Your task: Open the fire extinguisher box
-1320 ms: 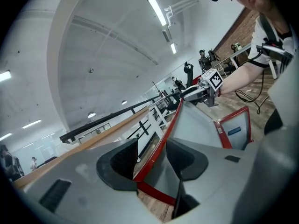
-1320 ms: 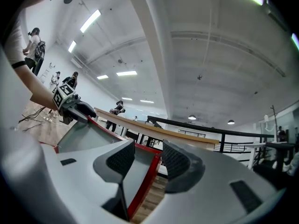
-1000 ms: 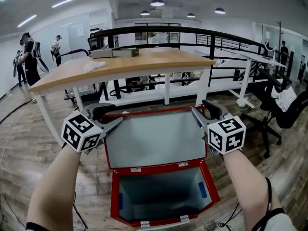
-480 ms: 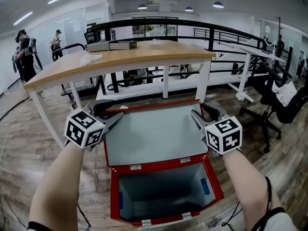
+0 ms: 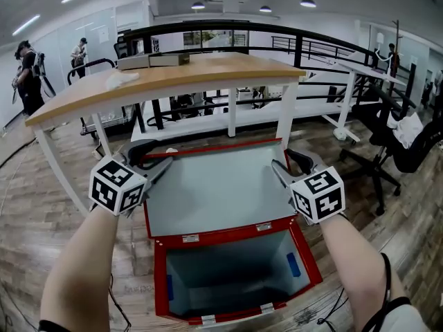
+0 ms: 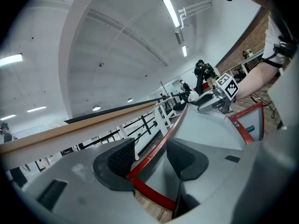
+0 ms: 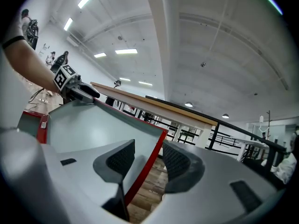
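Observation:
The red fire extinguisher box (image 5: 160, 282) sits on the wooden floor with its grey inside showing and a blue patch (image 5: 293, 265) on its right wall. Its grey lid (image 5: 214, 185) with red rim stands raised, tilted away from me. My left gripper (image 5: 154, 166) is shut on the lid's left top corner, and my right gripper (image 5: 287, 164) is shut on the right top corner. In the left gripper view the red rim (image 6: 161, 136) runs between the pads (image 6: 122, 158). The right gripper view shows the lid's rim (image 7: 150, 160) between its pads too.
A wooden table (image 5: 173, 81) with white legs stands just behind the lid. A black railing (image 5: 297, 40) runs behind it. A black office chair (image 5: 408, 151) is at the right. People (image 5: 28, 71) stand far off at the left. Cables lie on the floor by my arms.
The head view has shifted a little; the lid and both grippers keep the same hold and nearly the same place.

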A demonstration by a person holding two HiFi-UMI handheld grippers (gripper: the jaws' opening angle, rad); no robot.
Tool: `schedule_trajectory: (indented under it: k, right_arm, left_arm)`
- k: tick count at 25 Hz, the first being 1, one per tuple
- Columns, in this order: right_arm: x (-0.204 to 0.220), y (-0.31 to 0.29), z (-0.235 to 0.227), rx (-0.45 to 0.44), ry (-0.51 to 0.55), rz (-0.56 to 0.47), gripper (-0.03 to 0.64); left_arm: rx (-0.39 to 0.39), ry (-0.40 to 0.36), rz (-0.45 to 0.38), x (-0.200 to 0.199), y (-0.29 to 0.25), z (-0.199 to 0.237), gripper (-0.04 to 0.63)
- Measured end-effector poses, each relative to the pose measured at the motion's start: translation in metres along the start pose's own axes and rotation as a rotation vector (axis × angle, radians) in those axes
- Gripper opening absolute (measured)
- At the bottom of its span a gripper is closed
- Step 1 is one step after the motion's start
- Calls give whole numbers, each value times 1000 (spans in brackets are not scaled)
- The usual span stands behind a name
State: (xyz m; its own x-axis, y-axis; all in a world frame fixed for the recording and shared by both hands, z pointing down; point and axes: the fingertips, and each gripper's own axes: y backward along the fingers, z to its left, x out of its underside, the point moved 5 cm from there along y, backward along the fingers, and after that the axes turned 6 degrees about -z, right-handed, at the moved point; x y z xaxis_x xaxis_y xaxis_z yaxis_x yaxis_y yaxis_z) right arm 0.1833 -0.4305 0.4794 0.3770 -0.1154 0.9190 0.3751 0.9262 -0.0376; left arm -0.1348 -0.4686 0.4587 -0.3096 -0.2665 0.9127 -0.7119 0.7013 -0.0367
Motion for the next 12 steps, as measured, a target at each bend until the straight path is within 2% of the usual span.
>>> schedule_trajectory:
  k: [12]
  right_arm:
    - [7,0,-2,1,-25,10,190]
  left_arm:
    - [-12,-10,-19,-7,5,-1,193]
